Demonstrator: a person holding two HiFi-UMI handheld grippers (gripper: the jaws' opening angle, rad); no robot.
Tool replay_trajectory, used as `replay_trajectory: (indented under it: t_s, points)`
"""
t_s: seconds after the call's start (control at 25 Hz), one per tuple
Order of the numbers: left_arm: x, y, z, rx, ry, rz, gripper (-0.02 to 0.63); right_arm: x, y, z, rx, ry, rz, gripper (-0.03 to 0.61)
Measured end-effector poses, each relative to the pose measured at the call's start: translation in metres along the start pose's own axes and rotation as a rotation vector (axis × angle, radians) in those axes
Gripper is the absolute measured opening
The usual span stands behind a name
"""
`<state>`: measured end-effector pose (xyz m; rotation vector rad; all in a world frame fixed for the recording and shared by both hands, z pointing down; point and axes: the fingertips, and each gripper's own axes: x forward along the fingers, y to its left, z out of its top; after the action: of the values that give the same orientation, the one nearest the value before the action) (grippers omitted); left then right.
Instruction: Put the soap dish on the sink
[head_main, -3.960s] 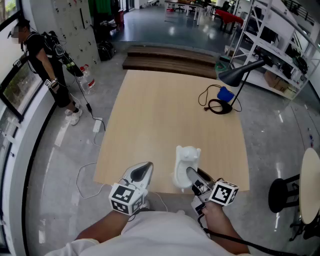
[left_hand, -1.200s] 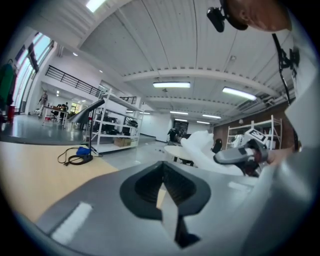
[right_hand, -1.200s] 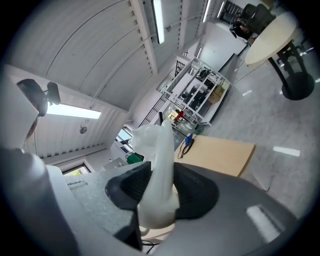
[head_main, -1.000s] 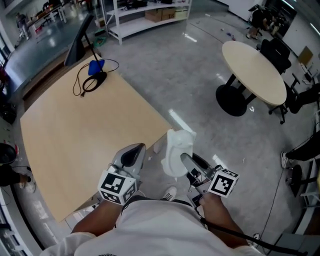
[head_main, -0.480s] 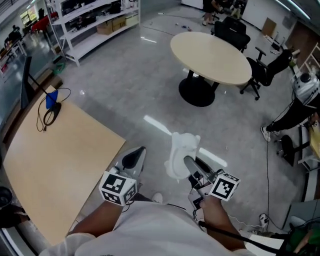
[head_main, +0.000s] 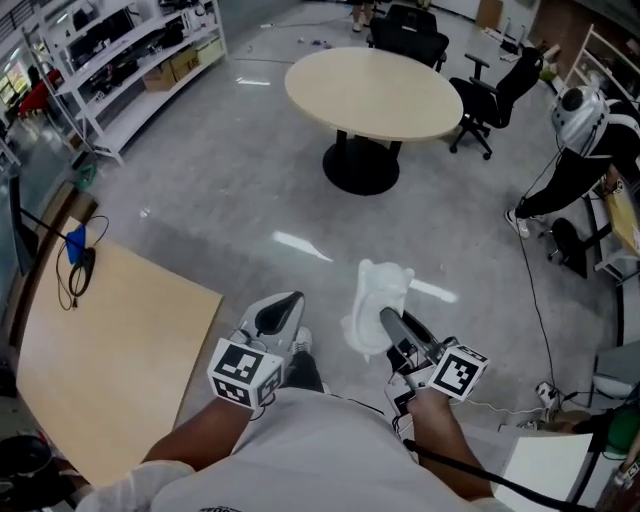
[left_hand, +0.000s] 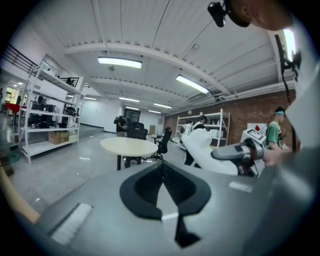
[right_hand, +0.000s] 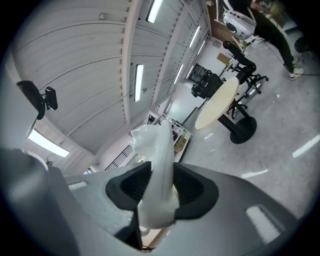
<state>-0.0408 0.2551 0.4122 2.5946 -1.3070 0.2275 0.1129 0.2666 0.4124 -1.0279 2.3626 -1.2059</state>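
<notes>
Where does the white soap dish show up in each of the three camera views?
Head view: lower centre, the soap dish in the right hand-held gripper.
Left gripper view: right of centre, mid-height.
Right gripper view: dead centre, clamped between the jaws.
Shared landmark: the round table, in all three views.

Ahead of me stands a round table (head_main: 375, 85), an office chair (head_main: 492, 92) just beside it; a wooden tabletop (head_main: 110, 345) lies to my left.
</notes>
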Motion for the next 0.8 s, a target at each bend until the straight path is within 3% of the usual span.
replay_trajectory:
  t_s: [0.4,0.8]
  points:
    - [0.055,-0.006,0.010,0.008,0.011,-0.101,0.008,-0.008,-0.029,0.031,0.023,-0.080,-0.072,0.143]
    - [0.121,0.028,0.024,0.008,0.034,-0.160,0.008,0.032,-0.067,0.064,0.045,-0.095,-0.130,0.143]
